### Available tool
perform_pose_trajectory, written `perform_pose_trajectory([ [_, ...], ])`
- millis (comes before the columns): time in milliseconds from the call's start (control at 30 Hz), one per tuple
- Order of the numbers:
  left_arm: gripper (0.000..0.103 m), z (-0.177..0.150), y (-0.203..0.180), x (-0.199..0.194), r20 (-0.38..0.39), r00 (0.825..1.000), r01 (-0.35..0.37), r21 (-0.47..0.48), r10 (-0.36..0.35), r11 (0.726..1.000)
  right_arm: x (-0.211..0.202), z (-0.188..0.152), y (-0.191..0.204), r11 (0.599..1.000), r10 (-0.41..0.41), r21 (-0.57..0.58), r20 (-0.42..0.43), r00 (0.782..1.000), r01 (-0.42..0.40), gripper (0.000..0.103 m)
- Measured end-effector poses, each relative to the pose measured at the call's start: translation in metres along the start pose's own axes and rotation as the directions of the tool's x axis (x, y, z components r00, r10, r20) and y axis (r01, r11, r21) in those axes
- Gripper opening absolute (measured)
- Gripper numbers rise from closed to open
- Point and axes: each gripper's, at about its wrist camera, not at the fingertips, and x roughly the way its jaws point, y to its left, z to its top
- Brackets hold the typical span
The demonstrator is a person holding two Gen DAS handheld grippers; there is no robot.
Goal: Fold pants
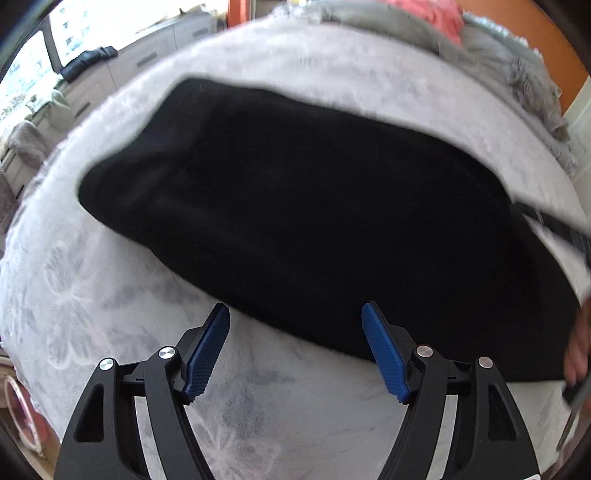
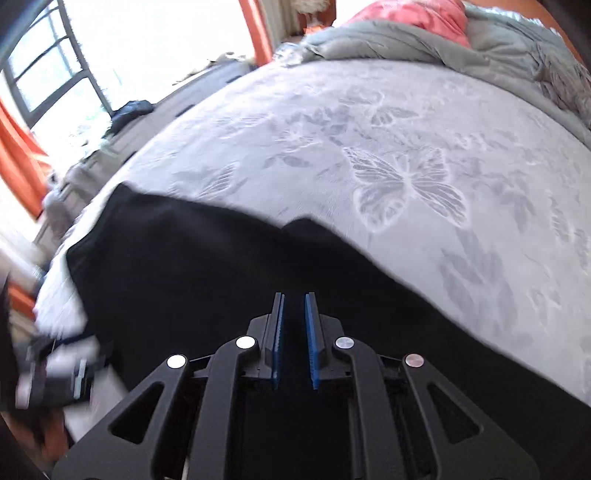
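Note:
Black pants point(image 1: 295, 206) lie folded flat in a long dark shape on a grey butterfly-patterned bedspread point(image 1: 110, 295). My left gripper point(image 1: 295, 310) is open wide and empty, its blue pads at the near edge of the pants, a little above the bedspread. In the right wrist view the pants point(image 2: 203, 266) fill the lower left. My right gripper point(image 2: 294, 295) hovers over them with its blue pads nearly together and a narrow gap between; whether cloth is pinched cannot be told. The left gripper point(image 2: 55, 373) shows blurred at the left edge.
A crumpled grey duvet point(image 2: 424, 40) and a pink-red cloth point(image 2: 413, 14) lie at the far end of the bed. Low grey cabinets point(image 1: 92, 85) with dark clothing stand under a bright window beyond the bed's left side. Orange curtains point(image 2: 18, 158) hang there.

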Motion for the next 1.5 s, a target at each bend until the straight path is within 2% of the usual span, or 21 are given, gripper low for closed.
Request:
perform_pose_trajectory([
  [33,0.074,-0.002,0.004,0.007,-0.021,1.0,0.011,-0.007,-0.011,1.0,0.025,0.011,-0.002,0.999,-0.051,0.0,-0.028,0.998,0.051,0.009],
  [67,0.075,-0.003,0.006,0.006,-0.005,1.0,0.022,-0.007,-0.022,1.0,0.042,0.017,0.002,0.996,-0.088,0.007,-0.041,0.995,0.088,0.004],
  [100,0.075,-0.002,0.006,0.005,-0.004,1.0,0.024,0.004,-0.024,1.0,0.049,0.026,0.0,0.993,-0.116,0.034,-0.012,0.993,0.117,0.005],
  [167,0.075,-0.003,0.008,0.005,-0.009,0.999,0.039,0.018,-0.038,0.999,0.035,0.032,-0.001,0.991,-0.094,0.099,0.039,0.995,0.09,0.009],
  [267,0.074,-0.002,0.013,0.001,0.001,0.998,0.065,0.016,-0.065,0.998,0.014,0.029,0.015,0.996,-0.008,0.085,0.102,0.995,-0.001,0.009],
  [367,0.074,0.0,0.014,-0.006,0.052,0.998,0.043,0.033,-0.045,0.999,0.049,0.019,0.035,0.995,-0.102,0.012,0.004,0.995,0.102,0.008],
  [433,0.074,-0.001,0.011,-0.009,0.069,0.997,0.031,0.041,-0.034,0.999,0.034,0.025,0.033,0.993,-0.11,0.043,0.047,0.993,0.108,0.01],
  [500,0.074,-0.003,0.008,-0.014,0.086,0.995,0.048,0.05,-0.052,0.998,-0.007,0.024,0.03,0.993,-0.094,0.086,0.128,0.987,0.083,0.013],
  [567,0.074,-0.008,0.0,-0.022,0.134,0.991,0.014,0.088,-0.026,0.996,-0.046,0.012,0.027,0.994,-0.082,0.09,0.174,0.981,0.067,0.013],
  [633,0.074,-0.013,-0.01,-0.032,0.196,0.98,-0.043,0.124,0.018,0.991,-0.078,-0.015,0.023,0.987,-0.153,0.074,0.16,0.975,0.143,0.013],
  [733,0.074,-0.022,-0.023,-0.045,0.255,0.967,-0.065,0.161,0.022,0.985,-0.105,-0.066,-0.014,0.967,-0.248,0.092,0.117,0.962,0.238,0.013],
  [800,0.074,-0.026,-0.03,-0.05,0.281,0.959,-0.07,0.181,0.017,0.981,-0.126,-0.104,-0.061,0.928,-0.355,0.146,0.08,0.931,0.342,0.013],
  [867,0.074,-0.03,-0.046,-0.055,0.306,0.952,-0.077,0.196,0.013,0.978,-0.15,-0.13,-0.103,0.893,-0.407,0.238,0.061,0.911,0.383,0.014],
  [967,0.074,-0.034,-0.063,-0.056,0.315,0.949,-0.074,0.216,0.002,0.974,-0.194,-0.177,-0.172,0.798,-0.514,0.375,0.013,0.857,0.473,0.017],
  [1100,0.074,-0.034,-0.091,-0.053,0.3,0.954,-0.081,0.241,0.005,0.967,-0.226,-0.214,-0.226,0.732,-0.522,0.509,-0.007,0.853,0.453,0.017],
  [1167,0.075,-0.032,-0.104,-0.051,0.296,0.955,-0.086,0.255,0.007,0.963,-0.241,-0.225,-0.248,0.684,-0.564,0.542,-0.031,0.825,0.488,0.021],
  [1233,0.076,-0.033,-0.113,-0.046,0.293,0.956,-0.087,0.27,0.005,0.959,-0.256,-0.237,-0.266,0.643,-0.597,0.571,-0.044,0.801,0.511,0.033],
  [1267,0.077,-0.034,-0.118,-0.043,0.291,0.957,-0.085,0.277,0.001,0.957,-0.267,-0.246,-0.281,0.615,-0.612,0.597,-0.051,0.789,0.515,0.034],
  [1367,0.079,-0.032,-0.126,-0.039,0.291,0.957,-0.068,0.299,-0.023,0.952,-0.285,-0.274,-0.313,0.558,-0.616,0.666,-0.068,0.785,0.495,0.035],
  [1433,0.08,-0.032,-0.129,-0.037,0.298,0.954,-0.062,0.299,-0.032,0.952,-0.287,-0.289,-0.328,0.551,-0.571,0.706,-0.069,0.818,0.444,0.036],
  [1500,0.081,-0.031,-0.132,-0.036,0.297,0.954,-0.045,0.302,-0.049,0.952,-0.285,-0.299,-0.341,0.533,-0.566,0.72,-0.087,0.82,0.444,0.036],
])
